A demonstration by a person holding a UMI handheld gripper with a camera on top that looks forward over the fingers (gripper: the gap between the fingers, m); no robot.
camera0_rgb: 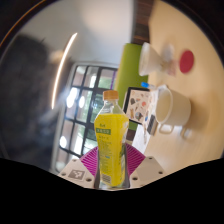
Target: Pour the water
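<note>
A clear plastic bottle (110, 135) with a yellow label and a pale cap stands between my pink pads (89, 160). My gripper (111, 162) is shut on the bottle's lower body, with both pads pressed against its sides. Just beyond the bottle, to its right, a white mug (172, 108) sits on the pale table (200, 35). The whole scene looks tilted, with the table rising along the right side. I cannot see the bottle's base, which lies behind the fingers.
A patterned card or box (141, 104) lies between the bottle and the mug. Further off are a green object (130, 65) and a white item with a red round top (186, 62). A bright paned window (88, 95) lies behind on the left.
</note>
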